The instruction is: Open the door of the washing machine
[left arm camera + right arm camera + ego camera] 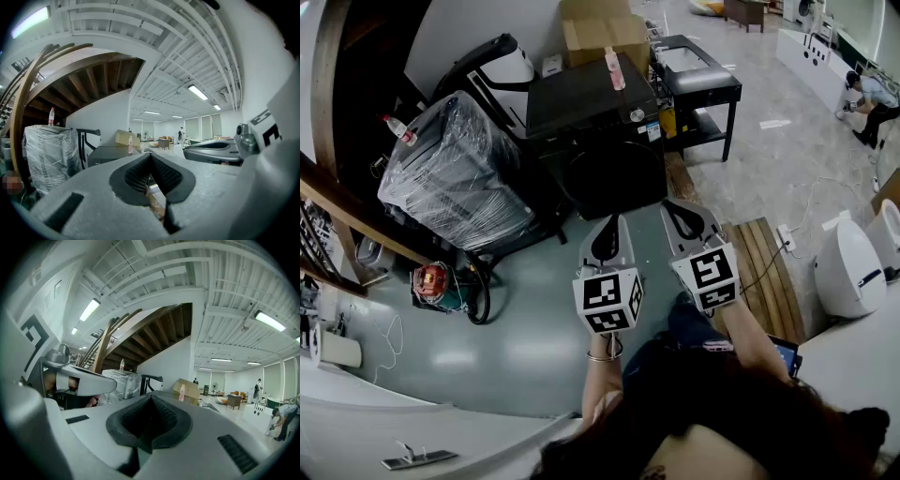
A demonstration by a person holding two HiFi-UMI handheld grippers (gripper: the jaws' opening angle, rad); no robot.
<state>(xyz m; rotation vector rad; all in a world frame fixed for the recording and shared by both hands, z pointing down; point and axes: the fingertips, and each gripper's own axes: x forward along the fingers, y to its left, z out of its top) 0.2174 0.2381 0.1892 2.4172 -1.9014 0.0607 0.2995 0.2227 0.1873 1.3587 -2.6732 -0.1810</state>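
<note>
The black washing machine [598, 131] stands ahead of me on the grey floor, its round door [614, 176] closed and facing me, with a pink bottle [614, 67] on its top. Both grippers are held level side by side just short of the door, touching nothing. My left gripper [608, 219] is shut with nothing in it, and so is my right gripper [679, 203]. In the left gripper view the shut left gripper [151, 154] covers the door; only the machine's top [108, 153] shows. The right gripper view shows its own shut gripper [151, 397] and the bottle [181, 392].
A plastic-wrapped appliance [455, 178] stands left of the machine, a cardboard box [605, 33] behind it and a black metal table [701, 82] to its right. A wooden pallet [764, 267], a power strip [787, 236] and a white fixture [848, 267] lie at right. A person [867, 98] crouches far off.
</note>
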